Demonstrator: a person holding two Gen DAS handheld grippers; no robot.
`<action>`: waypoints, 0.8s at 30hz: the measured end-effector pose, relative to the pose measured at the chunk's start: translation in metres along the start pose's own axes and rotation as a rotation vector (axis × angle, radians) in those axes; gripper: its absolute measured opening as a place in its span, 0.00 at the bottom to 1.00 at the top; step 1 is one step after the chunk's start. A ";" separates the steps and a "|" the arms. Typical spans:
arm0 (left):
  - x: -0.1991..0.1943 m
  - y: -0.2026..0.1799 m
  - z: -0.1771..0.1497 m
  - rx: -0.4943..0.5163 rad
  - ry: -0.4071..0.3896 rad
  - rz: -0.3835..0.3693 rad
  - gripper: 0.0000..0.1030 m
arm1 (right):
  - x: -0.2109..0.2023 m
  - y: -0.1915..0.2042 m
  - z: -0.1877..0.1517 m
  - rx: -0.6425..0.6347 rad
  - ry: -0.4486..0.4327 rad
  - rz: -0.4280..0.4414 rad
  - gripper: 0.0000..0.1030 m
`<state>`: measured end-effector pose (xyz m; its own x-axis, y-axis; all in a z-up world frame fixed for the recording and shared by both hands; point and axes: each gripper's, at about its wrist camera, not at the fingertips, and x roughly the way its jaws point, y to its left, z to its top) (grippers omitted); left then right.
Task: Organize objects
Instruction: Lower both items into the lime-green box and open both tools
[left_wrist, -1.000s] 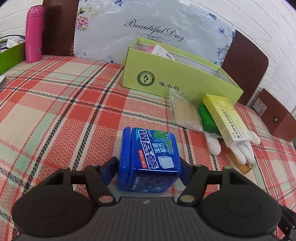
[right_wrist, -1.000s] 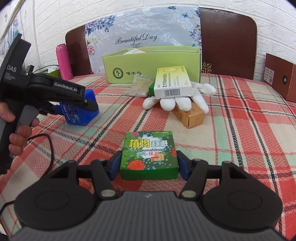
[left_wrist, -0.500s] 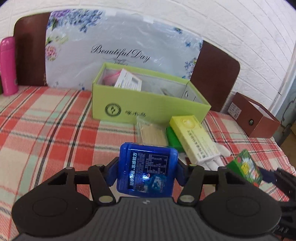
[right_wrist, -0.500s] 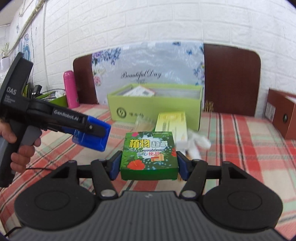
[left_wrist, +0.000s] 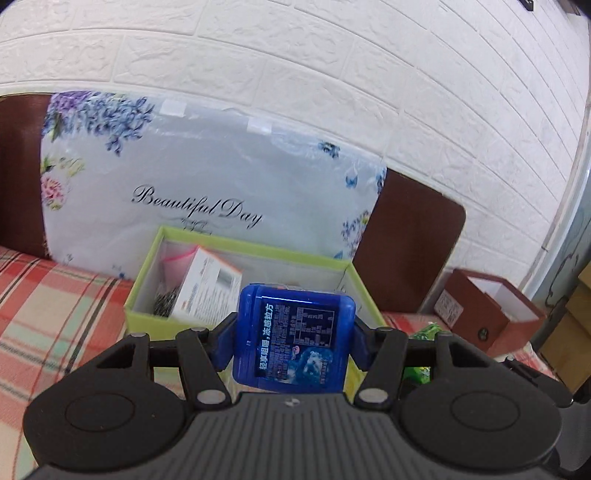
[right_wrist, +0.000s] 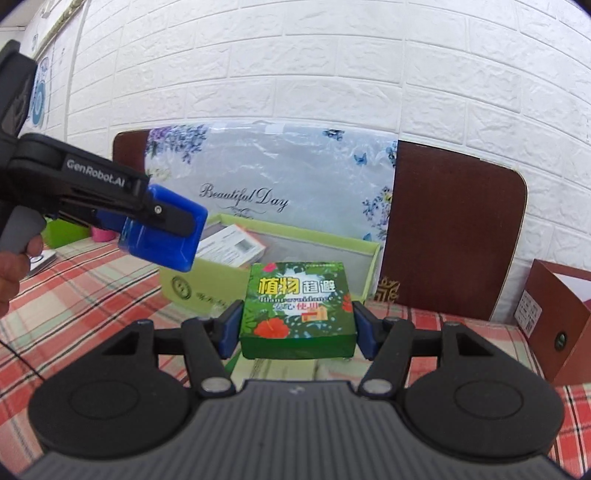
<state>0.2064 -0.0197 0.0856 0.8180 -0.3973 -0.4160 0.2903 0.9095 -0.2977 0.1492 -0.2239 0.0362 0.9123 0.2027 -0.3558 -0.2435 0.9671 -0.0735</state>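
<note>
My left gripper (left_wrist: 293, 345) is shut on a blue plastic gum container (left_wrist: 299, 317), held in the air just in front of the open lime-green box (left_wrist: 147, 295). From the right wrist view the same blue container (right_wrist: 162, 236) hangs at the left, above the box's near left corner. My right gripper (right_wrist: 297, 326) is shut on a green carton with flowers and yellow lettering (right_wrist: 295, 302), also lifted, in front of the lime-green box (right_wrist: 192, 284). A white and orange carton (left_wrist: 207, 291) leans inside the box.
A floral "Beautiful Day" board (left_wrist: 207, 184) and brown chair backs (right_wrist: 454, 229) stand behind the box against a white brick wall. A brown open box (left_wrist: 491, 314) sits at the right. A red plaid cloth (left_wrist: 48, 306) covers the table. A person's hand (right_wrist: 14, 266) grips the left tool.
Both grippers rose off the table with their items and moved toward the lime-green box. The left jaws closed snug on the blue container. The loose items on the cloth dropped out of view.
</note>
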 end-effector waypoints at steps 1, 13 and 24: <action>0.007 -0.001 0.004 0.000 -0.009 -0.005 0.60 | 0.008 -0.003 0.003 0.005 -0.002 -0.004 0.58; 0.080 0.007 0.024 -0.040 -0.035 0.008 0.60 | 0.102 -0.029 0.023 0.056 -0.019 0.014 0.59; 0.093 0.033 0.005 -0.027 -0.007 0.125 0.80 | 0.120 -0.022 0.001 -0.056 -0.036 -0.002 1.00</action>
<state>0.2947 -0.0262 0.0416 0.8502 -0.2804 -0.4455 0.1725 0.9480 -0.2675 0.2641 -0.2207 -0.0034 0.9238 0.2075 -0.3217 -0.2592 0.9575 -0.1266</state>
